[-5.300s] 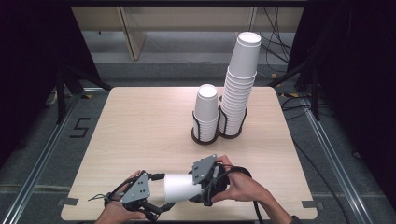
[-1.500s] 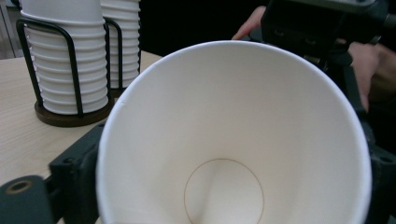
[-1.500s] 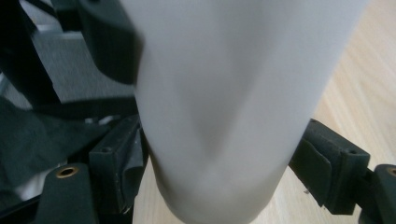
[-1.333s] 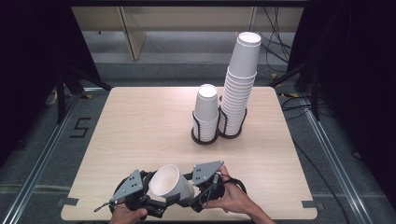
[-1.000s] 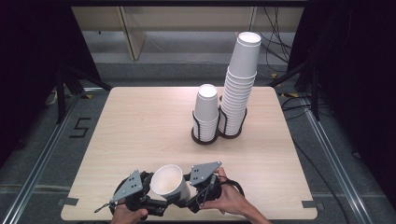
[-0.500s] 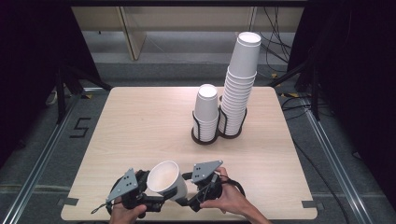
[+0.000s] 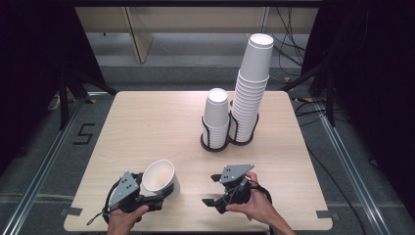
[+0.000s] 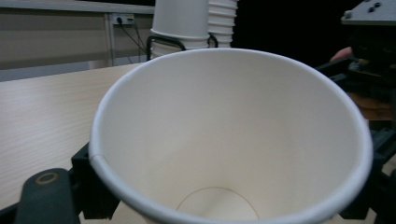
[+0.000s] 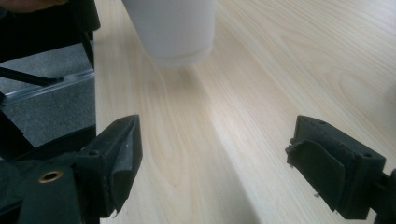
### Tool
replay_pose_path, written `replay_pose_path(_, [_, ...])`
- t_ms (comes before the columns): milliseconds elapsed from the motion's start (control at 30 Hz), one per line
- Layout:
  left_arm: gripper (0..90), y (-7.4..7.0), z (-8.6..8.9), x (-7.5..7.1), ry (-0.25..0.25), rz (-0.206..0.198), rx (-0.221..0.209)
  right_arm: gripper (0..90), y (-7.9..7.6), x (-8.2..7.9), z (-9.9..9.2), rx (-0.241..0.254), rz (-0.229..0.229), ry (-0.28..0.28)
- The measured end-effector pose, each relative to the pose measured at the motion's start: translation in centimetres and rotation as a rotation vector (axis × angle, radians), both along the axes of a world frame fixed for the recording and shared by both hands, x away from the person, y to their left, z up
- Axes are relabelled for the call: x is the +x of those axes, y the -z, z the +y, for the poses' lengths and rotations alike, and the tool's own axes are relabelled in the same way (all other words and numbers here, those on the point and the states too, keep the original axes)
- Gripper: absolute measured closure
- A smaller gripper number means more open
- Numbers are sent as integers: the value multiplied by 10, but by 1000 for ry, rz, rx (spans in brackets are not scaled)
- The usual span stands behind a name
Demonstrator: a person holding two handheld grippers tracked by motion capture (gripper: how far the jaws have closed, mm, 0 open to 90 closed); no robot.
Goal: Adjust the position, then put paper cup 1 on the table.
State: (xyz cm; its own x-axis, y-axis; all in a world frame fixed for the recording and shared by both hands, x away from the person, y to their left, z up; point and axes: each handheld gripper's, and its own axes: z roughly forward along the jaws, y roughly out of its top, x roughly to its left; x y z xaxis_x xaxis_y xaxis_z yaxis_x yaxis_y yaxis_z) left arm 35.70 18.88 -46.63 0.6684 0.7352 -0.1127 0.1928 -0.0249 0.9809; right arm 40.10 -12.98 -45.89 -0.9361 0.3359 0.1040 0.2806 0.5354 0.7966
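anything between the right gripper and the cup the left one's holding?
Nothing: bare table between the right gripper and the cup, per the right gripper view.

left claw [image 7: 164,192] clamped tight, right claw [image 7: 210,190] wide apart

One readable mark stood in the high view: a dark numeral "5" [image 7: 84,133] on the grey floor [image 7: 44,161], left of the surface [image 7: 147,117].

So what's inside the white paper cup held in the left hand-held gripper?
Nothing: the white paper cup shows bare white walls and a bare round bottom. Its near rim hides the lowest edge of the bottom.
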Motion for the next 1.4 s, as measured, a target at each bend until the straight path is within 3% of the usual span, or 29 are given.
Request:
replay_pose_path(33, [159,-1,2,0,-22,12,24,178,1,0,-1,3,-9,2])
replay_pose_path(267, [158,3,15,7,-128,18,60,177,4,0,-11,-4,1,24])
replay_pose_path(400, [158,4,18,8,-158,14,83,176,4,-1,-14,-4,8,34])
replay_pose_path(867, [158,4,23,12,-188,21,83,174,5,-5,-27,-3,20,65])
replay_pose_path(1400, [157,-1,31,45,-248,34,70,174,5,-6,-40,-19,3,99])
